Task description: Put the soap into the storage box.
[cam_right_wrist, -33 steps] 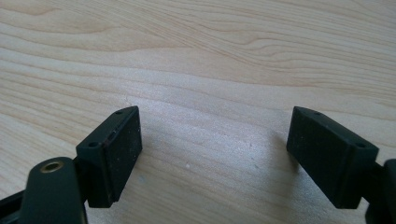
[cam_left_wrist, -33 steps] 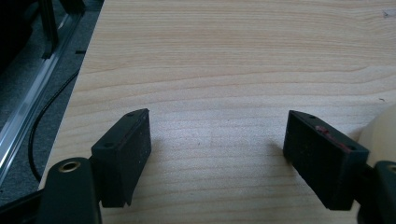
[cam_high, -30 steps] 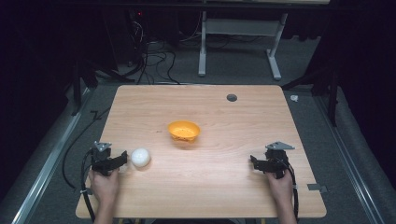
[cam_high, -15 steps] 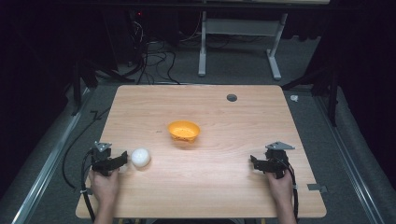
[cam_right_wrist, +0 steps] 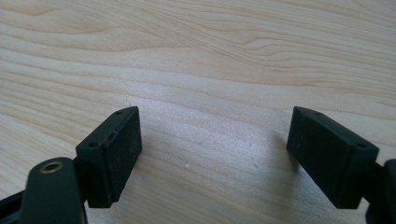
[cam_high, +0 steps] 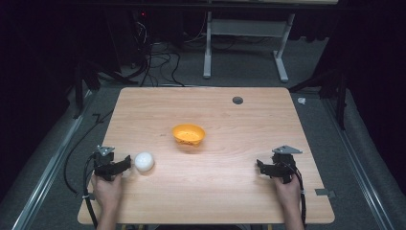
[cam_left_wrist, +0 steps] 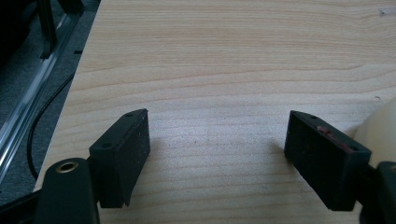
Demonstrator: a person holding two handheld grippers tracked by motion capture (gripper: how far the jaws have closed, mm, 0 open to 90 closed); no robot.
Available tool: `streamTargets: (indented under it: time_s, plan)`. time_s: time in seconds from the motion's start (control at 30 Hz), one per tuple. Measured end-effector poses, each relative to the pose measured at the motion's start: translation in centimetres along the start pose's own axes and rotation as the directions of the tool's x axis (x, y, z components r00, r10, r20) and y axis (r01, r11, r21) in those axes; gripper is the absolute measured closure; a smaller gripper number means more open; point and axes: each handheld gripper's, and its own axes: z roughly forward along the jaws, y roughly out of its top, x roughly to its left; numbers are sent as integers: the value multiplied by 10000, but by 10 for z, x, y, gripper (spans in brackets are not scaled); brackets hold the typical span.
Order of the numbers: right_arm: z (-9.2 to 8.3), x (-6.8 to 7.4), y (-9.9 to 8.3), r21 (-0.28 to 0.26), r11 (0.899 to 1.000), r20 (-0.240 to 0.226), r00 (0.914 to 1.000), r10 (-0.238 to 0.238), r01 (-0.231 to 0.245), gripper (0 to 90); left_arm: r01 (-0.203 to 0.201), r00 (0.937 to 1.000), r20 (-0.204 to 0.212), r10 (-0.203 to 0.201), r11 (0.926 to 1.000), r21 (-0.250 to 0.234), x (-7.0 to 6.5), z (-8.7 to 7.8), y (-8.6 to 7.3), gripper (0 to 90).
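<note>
A white ball (cam_high: 144, 161) lies on the wooden table (cam_high: 230, 191) near its front left. My left gripper (cam_high: 123, 164) rests just left of it, open. In the left gripper view the ball (cam_left_wrist: 382, 129) peeks in at the right edge, outside the right jaw, and only bare wood lies between the open jaws of the left gripper (cam_left_wrist: 217, 137). An orange bowl (cam_high: 188, 134) sits at the table's middle. My right gripper (cam_high: 262, 167) rests near the front right, open (cam_right_wrist: 215, 123) over bare wood.
A small dark round hole (cam_high: 237, 100) marks the table's far right part. Cables (cam_high: 72, 158) run along the floor left of the table, and a white desk frame (cam_high: 244, 33) stands behind it. A person's hands hold both grippers at the near edge.
</note>
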Motion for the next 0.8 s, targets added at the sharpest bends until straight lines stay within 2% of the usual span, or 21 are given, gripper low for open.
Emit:
streamTargets:
  time_s: [0.47, 0.8]
  plan:
    - [0, 0, 0, 27, 10000, -5, 10000, -21, 22, 188, 45, 10000, 75, -45, 10000, 0, 0, 0, 0, 222]
    - [0, 0, 0, 7, 10000, 0, 10000, -29, 29, 189, 151, 9991, 392, -156, 9998, 125, 2, -2, 2, 161]
